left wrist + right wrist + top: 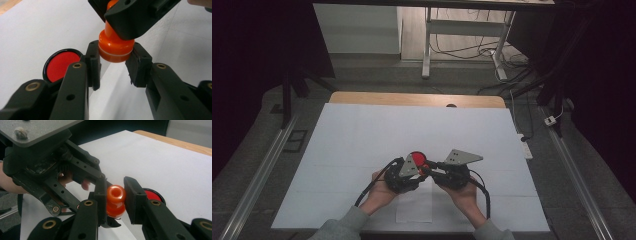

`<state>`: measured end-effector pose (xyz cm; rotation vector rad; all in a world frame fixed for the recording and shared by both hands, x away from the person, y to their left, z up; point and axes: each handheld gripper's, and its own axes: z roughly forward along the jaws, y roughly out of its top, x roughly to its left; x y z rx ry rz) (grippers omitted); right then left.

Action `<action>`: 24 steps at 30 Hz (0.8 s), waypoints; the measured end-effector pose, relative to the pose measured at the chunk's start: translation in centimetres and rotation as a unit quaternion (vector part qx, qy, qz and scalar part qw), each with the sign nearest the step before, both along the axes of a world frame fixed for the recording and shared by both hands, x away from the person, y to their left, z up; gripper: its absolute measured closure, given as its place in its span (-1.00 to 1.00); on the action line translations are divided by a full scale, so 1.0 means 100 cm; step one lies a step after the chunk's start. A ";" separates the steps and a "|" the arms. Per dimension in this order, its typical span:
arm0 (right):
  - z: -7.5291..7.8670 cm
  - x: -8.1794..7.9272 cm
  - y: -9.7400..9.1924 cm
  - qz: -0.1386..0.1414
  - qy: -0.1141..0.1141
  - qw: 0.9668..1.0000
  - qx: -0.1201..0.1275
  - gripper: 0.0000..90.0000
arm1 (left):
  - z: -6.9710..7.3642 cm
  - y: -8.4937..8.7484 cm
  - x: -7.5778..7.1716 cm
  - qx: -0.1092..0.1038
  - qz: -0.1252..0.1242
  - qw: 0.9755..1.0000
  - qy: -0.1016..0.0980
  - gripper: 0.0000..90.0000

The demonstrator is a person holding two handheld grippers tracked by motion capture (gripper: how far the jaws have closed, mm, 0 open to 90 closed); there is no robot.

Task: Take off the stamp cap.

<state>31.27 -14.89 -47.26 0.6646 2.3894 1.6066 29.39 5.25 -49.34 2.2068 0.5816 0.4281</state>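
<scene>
The white worktop [362, 140] carries a round red ink pad [61, 64], lying just left of and below the left tool [115, 66]. Above it, both tools meet on one orange stamp [115, 47]. The left tool is clamped across the stamp's wide base, the right tool [115, 195] around its knob. The stamp's long axis runs from one tool to the other, so any separation would be along that line.

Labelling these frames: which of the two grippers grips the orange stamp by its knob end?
The right gripper: it clamps the orange stamp's knob. The left gripper clamps its wider base, near the red ink pad.
</scene>
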 end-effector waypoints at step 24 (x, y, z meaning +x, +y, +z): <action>0.000 -0.001 0.001 -0.001 -0.007 1.000 -0.001 0.61 | -0.001 0.001 0.000 -0.009 0.000 1.000 0.005 0.45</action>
